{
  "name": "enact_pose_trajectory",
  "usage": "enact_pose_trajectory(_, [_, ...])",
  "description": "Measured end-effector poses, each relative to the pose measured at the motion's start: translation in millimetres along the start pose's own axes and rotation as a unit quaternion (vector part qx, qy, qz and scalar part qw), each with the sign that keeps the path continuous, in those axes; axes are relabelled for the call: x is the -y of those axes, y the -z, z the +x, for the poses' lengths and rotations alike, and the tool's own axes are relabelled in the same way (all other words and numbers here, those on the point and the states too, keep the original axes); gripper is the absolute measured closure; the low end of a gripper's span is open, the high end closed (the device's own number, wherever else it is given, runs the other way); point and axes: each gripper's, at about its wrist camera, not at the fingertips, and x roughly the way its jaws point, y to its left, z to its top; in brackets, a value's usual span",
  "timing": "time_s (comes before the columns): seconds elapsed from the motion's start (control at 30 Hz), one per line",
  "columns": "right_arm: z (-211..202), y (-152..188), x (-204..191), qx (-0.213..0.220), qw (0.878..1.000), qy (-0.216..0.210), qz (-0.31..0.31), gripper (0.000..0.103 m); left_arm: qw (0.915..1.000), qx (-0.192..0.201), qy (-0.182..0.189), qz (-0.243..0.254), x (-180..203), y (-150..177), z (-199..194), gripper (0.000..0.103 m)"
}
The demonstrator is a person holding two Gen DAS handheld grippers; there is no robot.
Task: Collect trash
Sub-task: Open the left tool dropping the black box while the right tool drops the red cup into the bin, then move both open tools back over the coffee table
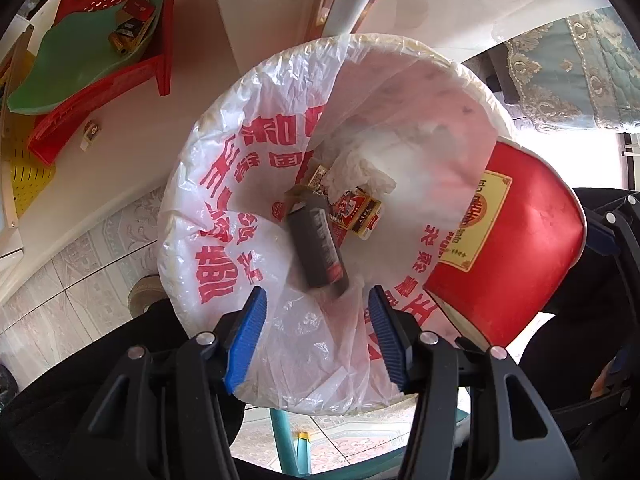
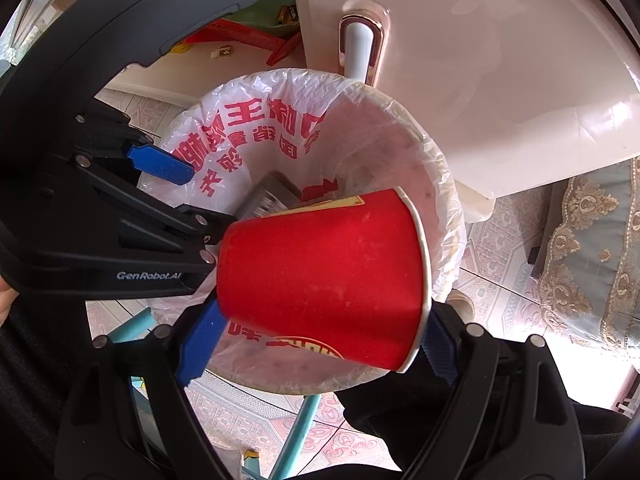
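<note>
Patterned floor tiles surround the lined bin point(image 1: 224, 152). Directly above it, the right gripper point(image 2: 320, 332) clamps the red cup point(image 2: 324, 280) sideways in wide jaws. The left gripper point(image 1: 316, 336) hovers half-open, empty.

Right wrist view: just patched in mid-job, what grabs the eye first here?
The big red paper cup fills the centre, lying sideways, clamped between the right gripper's blue fingers. Right beneath it gapes the trash bin, lined with a white bag printed in red characters. The left gripper hangs empty above a dark cylinder lying in the bin.
</note>
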Motion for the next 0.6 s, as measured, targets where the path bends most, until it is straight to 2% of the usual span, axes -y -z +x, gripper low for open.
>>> enact_pose_trajectory(0.1, [2.3, -0.7, -0.6, -0.007, 1.000, -0.007, 0.001, 0.019, 1.0000, -0.001, -0.001, -0.003, -1.2, 0.1, -0.1, 0.048])
enact_pose_trajectory(0.2, [4.8, -0.3, -1.8, -0.011, 1.000, 0.001, -0.003, 0.019, 0.9999, 0.005, -0.009, -0.004, -1.9, -0.4, -2.3, 0.037])
enact_pose_trajectory(0.6, [1.0, 0.6, -3.1, -0.008, 1.000, 0.002, -0.007, 0.019, 0.9997, 0.012, -0.019, 0.005, 6.5, -0.1, -4.9, 0.029])
